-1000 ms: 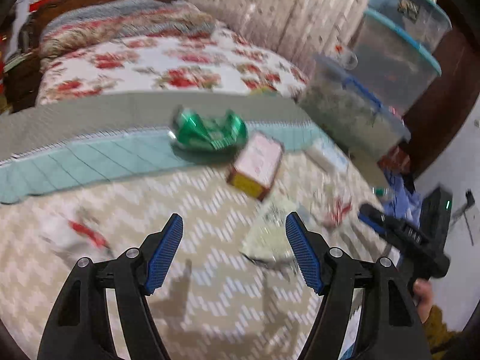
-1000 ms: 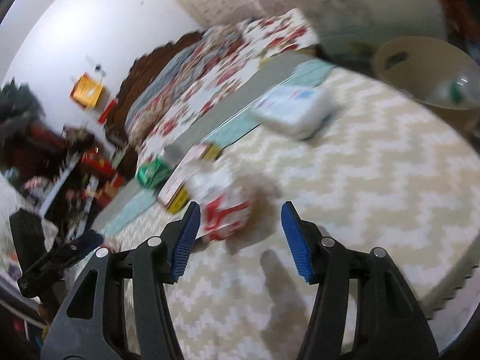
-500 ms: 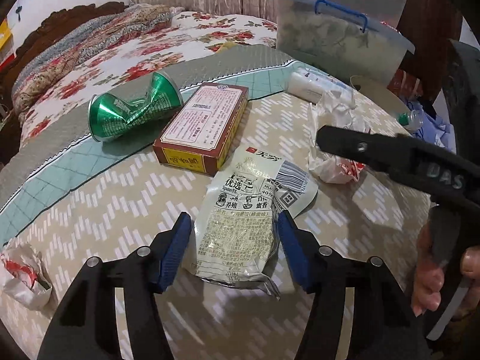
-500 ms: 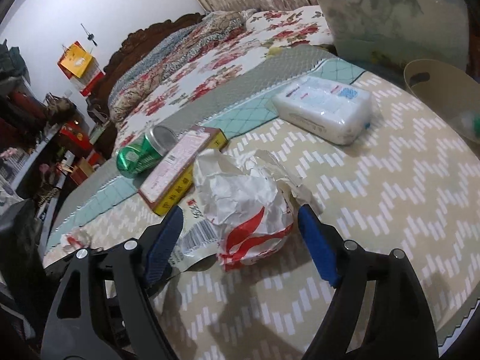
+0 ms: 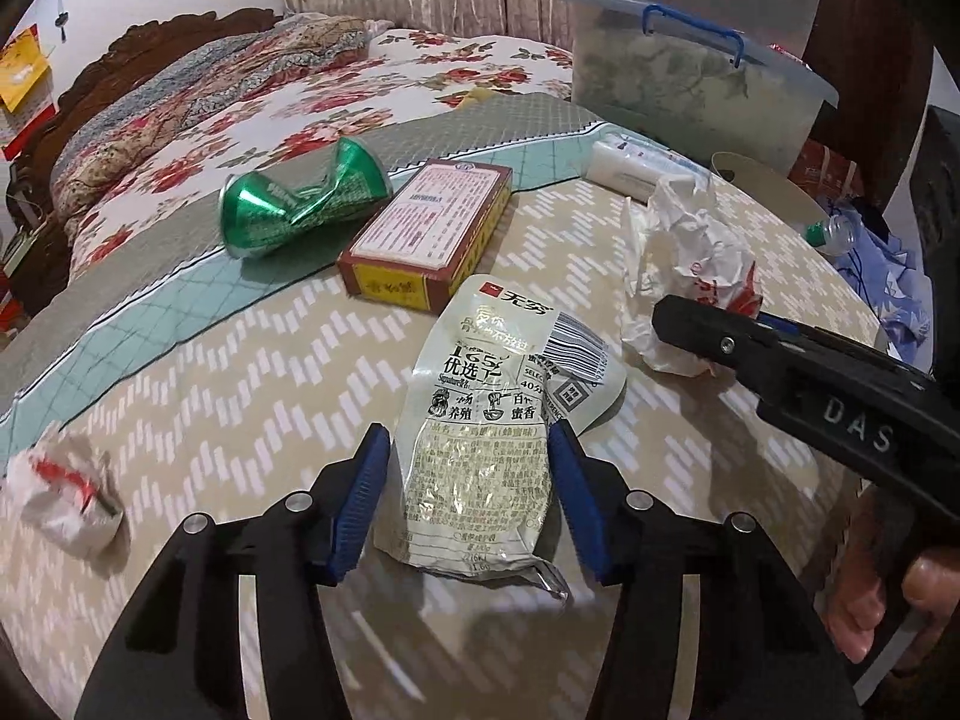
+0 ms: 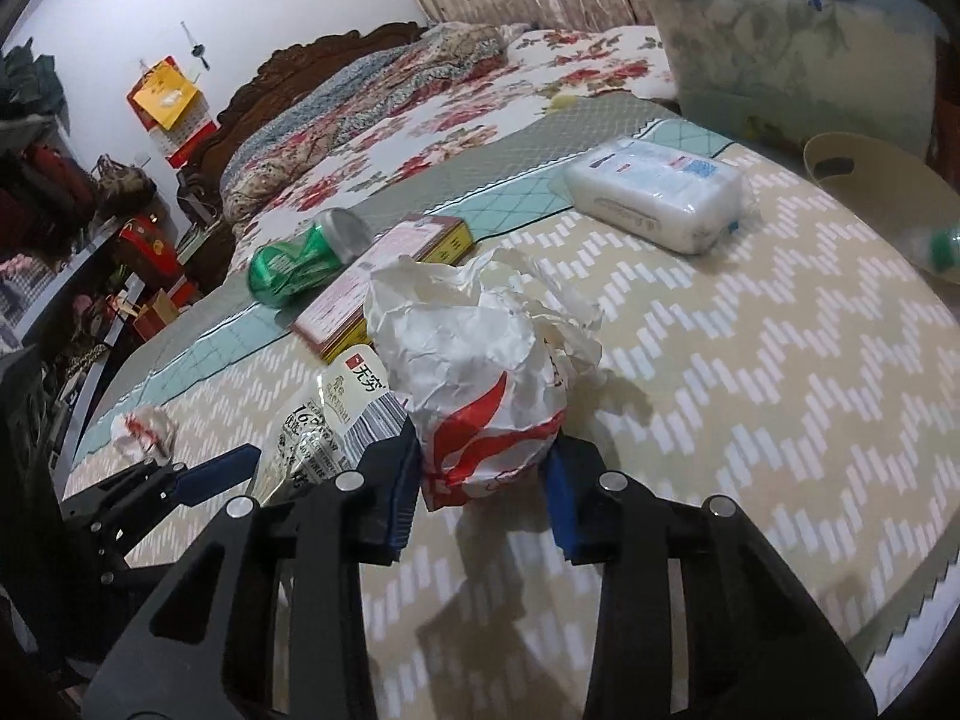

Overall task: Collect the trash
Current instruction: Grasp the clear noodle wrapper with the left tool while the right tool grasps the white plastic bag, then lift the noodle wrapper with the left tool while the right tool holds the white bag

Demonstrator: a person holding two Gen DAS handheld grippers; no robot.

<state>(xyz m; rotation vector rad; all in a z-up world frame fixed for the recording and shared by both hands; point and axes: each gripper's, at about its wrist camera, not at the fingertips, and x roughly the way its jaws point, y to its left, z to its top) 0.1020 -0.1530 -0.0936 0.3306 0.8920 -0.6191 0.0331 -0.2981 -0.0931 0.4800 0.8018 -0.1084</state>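
Note:
A white snack packet [image 5: 486, 420] lies flat on the zigzag mat [image 5: 240, 360]. My left gripper [image 5: 467, 438] straddles the packet's near end; its jaws are closing and the blue pads stand at its edges without squeezing it. To the right, my right gripper [image 6: 483, 447] is closing on a crumpled white and red wrapper [image 6: 474, 360], with both pads against its lower sides. In the left wrist view this wrapper [image 5: 684, 252] shows behind the right gripper's black fingers [image 5: 720, 336]. A crushed green can [image 5: 300, 204], a red and yellow box [image 5: 432, 228] and a small crumpled wrapper [image 5: 60, 492] also lie on the mat.
A pack of tissues [image 6: 660, 198] lies at the far right of the mat. Behind it stands a lidded storage tub [image 6: 792, 42], and beside that a beige bin [image 6: 870, 180] with a bottle inside. A floral bed [image 5: 270, 120] fills the background. A hand [image 5: 924, 594] grips the right tool.
Both grippers came forward and down over the mat. The left now straddles the snack packet with narrower jaws. The right opened wide around the crumpled wrapper, then closed onto it.

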